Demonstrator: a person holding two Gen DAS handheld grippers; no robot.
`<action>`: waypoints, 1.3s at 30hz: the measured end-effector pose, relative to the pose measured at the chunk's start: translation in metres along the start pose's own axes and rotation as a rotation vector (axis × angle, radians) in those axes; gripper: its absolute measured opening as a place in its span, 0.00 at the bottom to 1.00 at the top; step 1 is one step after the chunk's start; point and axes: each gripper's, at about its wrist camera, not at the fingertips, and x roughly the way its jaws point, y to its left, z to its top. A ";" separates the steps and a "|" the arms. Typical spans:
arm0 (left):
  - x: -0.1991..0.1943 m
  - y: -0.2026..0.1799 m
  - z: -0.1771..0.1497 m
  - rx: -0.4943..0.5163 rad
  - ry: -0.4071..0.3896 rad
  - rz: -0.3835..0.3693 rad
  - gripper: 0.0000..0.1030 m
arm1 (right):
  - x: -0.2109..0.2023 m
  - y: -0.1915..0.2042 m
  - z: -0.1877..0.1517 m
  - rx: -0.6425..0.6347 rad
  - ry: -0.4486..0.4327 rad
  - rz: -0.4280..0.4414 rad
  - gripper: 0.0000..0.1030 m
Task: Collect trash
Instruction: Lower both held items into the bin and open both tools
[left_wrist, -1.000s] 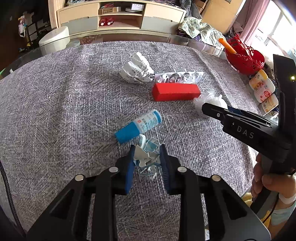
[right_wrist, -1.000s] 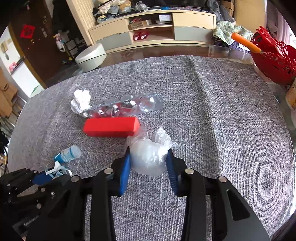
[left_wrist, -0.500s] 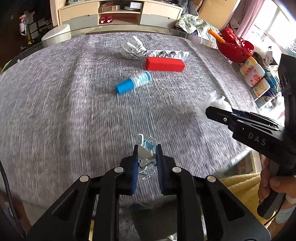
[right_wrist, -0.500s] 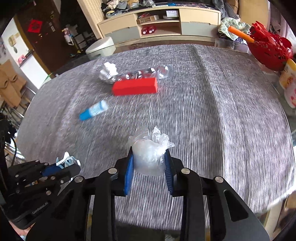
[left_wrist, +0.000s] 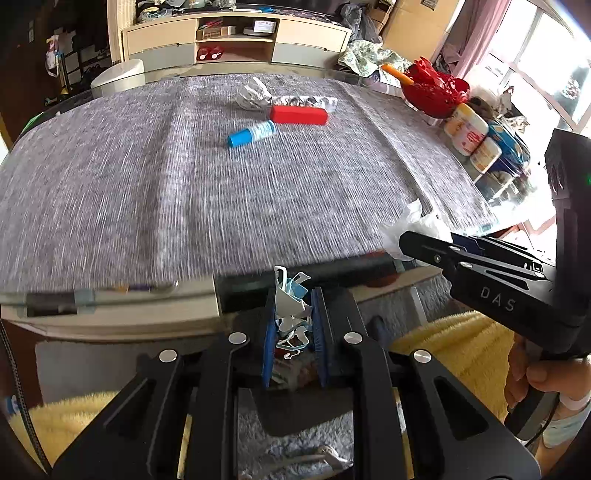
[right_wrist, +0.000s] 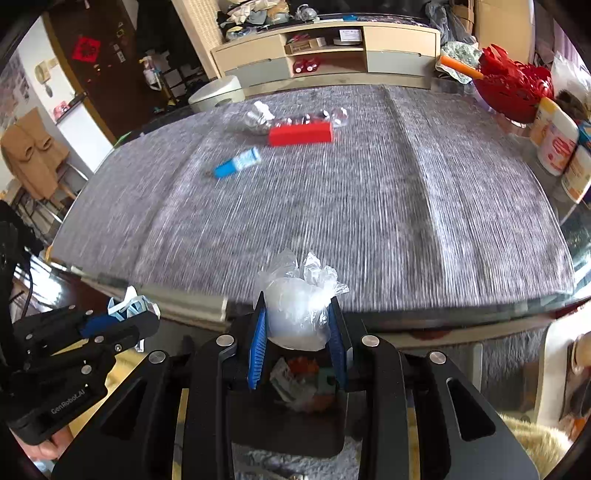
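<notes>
open bin (right_wrist: 284, 424) below, table edge (right_wrist: 406, 314) ahead

Lighting and picture quality, as I saw them on both wrist feeds. Daylight came from the window (left_wrist: 546, 55) at the right, which was blown out to white glare. The grey tablecloth (left_wrist: 184, 184) was brightly lit but streaked with motion blur, more so toward its near edge. The left gripper (left_wrist: 293, 325) and right gripper (right_wrist: 297, 325) stayed sharp. Fisheye bending curved the table edge and cabinet (right_wrist: 325, 48); the frame corners were black. The doorway (right_wrist: 96, 55) at left was dim.
</notes>
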 end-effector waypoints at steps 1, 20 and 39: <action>-0.001 -0.001 -0.005 0.002 0.001 0.000 0.16 | -0.002 0.000 -0.005 0.001 0.001 0.000 0.30; 0.042 -0.001 -0.091 -0.021 0.137 -0.055 0.16 | 0.031 0.003 -0.074 0.013 0.114 -0.006 0.30; 0.087 0.007 -0.109 -0.056 0.247 -0.097 0.17 | 0.079 0.003 -0.086 0.033 0.218 -0.005 0.32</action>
